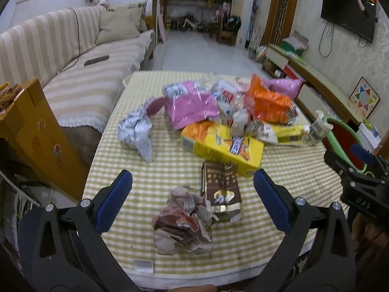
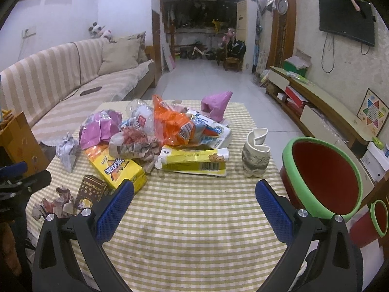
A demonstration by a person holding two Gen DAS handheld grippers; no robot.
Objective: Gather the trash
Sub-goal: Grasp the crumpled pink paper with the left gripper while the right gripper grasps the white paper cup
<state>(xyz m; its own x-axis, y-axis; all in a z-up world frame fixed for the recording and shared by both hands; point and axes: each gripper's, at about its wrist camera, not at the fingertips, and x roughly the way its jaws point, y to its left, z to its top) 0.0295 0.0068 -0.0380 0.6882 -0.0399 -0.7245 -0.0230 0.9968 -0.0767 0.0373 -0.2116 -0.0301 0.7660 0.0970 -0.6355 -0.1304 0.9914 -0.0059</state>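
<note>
Lying between the spread fingers of the left gripper (image 1: pixel 193 192), a crumpled wad of paper (image 1: pixel 183 219) rests on the checked bench (image 1: pixel 279 189), touching a dark brown snack box (image 1: pixel 221 187) just beyond it. Farther off sits a yellow carton (image 1: pixel 226 148) at the near edge of a heap of pink, orange and silver wrappers. The right gripper (image 2: pixel 194 199) also has its fingers spread, with only bare cloth between them. Only the right wrist view shows a flat yellow tissue pack (image 2: pixel 194 161), a ceramic cup (image 2: pixel 256 155) standing upright beside it, and the full open mouth of a green-rimmed red bin (image 2: pixel 323 177) at the bench's right edge.
</note>
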